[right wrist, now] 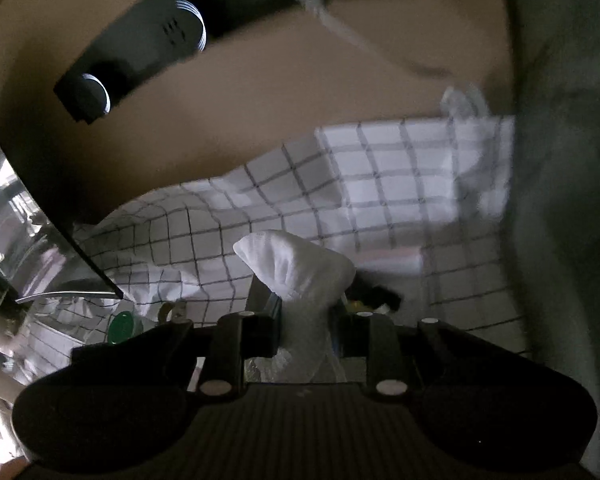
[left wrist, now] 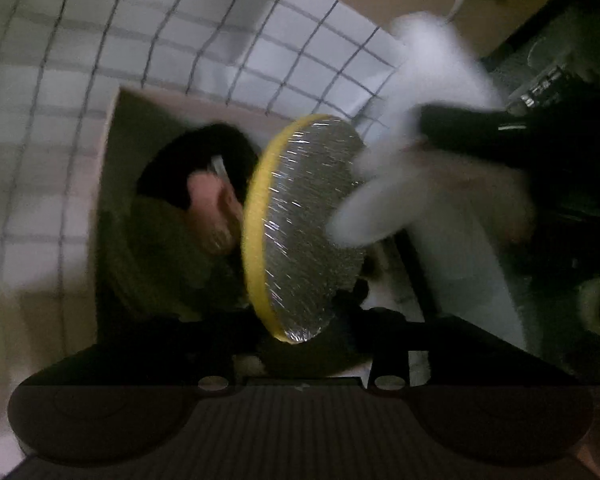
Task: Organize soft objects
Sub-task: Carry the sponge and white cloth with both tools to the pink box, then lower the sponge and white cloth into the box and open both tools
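In the left wrist view my left gripper (left wrist: 300, 332) is shut on a round scouring pad (left wrist: 300, 232) with a yellow sponge rim and a silver glittery face, held upright in the air. A blurred white cloth (left wrist: 428, 128) crosses the upper right, held by the right gripper (left wrist: 452, 128), which shows as a dark blurred shape. In the right wrist view my right gripper (right wrist: 304, 320) is shut on that white mesh cloth (right wrist: 296, 272), which bunches up above the fingers.
A white checked cloth (left wrist: 140, 40) with dark grid lines covers the surface, also in the right wrist view (right wrist: 380, 184). A person's head (left wrist: 208, 200) is below the pad. A black bar (right wrist: 148, 40) with round knobs lies on the tan surface. A shiny metal vessel (right wrist: 12, 220) stands at left.
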Demonstrator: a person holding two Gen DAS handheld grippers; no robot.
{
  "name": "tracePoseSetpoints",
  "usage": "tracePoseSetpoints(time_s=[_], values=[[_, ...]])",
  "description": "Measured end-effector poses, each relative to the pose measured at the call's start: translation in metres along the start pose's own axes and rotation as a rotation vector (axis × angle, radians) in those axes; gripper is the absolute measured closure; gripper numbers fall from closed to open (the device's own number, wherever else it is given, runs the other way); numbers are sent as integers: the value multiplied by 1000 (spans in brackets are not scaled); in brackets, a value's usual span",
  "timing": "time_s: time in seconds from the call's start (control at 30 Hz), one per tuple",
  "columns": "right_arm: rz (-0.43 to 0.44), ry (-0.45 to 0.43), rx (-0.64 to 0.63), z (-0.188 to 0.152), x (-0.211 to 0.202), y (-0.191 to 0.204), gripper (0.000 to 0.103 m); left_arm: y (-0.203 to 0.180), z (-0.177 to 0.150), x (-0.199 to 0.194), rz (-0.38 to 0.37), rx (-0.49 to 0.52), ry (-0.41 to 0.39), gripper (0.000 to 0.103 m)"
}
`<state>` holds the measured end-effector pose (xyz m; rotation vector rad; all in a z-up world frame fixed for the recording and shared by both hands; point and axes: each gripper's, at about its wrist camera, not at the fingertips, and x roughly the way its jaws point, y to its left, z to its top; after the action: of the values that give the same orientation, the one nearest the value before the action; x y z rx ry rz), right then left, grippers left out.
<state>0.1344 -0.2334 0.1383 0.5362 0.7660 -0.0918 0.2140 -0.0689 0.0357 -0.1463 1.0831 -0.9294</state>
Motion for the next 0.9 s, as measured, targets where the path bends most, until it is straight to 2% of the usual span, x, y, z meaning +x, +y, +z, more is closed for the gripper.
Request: tracePoseSetpoints(time_s=[0.13, 0.23, 0.37, 0.47, 0.57, 0.63, 0.7, 0.8, 0.9], values=[[-25, 81, -6, -7, 50, -7, 80, -4, 2, -12, 93, 51, -52, 56], [-21, 124, 37, -11, 76, -22, 80, -11, 1, -27, 148, 109, -75, 55], [-16, 102, 58, -14, 86, -31, 80, -23, 0, -44, 197, 162, -100, 58], [-13, 94, 51, -16, 86, -33, 80, -35, 0, -59, 218, 207, -153, 64], [-23, 85, 57, -15, 83, -37, 80, -39, 4, -63, 208, 216, -202, 64], [-34, 82, 59, -15, 80, -37, 80, -37, 7, -48, 189, 216, -154, 64], [-51, 60, 35, -13, 72, -32, 79, -34, 6, -28, 202, 223, -98, 64], [-75, -46, -65, -8, 49, -15, 79, -26, -1, -4, 226, 208, -15, 67], [-102, -144, -165, -4, 31, 1, 80, -21, -5, 2, 225, 194, 2, 67]])
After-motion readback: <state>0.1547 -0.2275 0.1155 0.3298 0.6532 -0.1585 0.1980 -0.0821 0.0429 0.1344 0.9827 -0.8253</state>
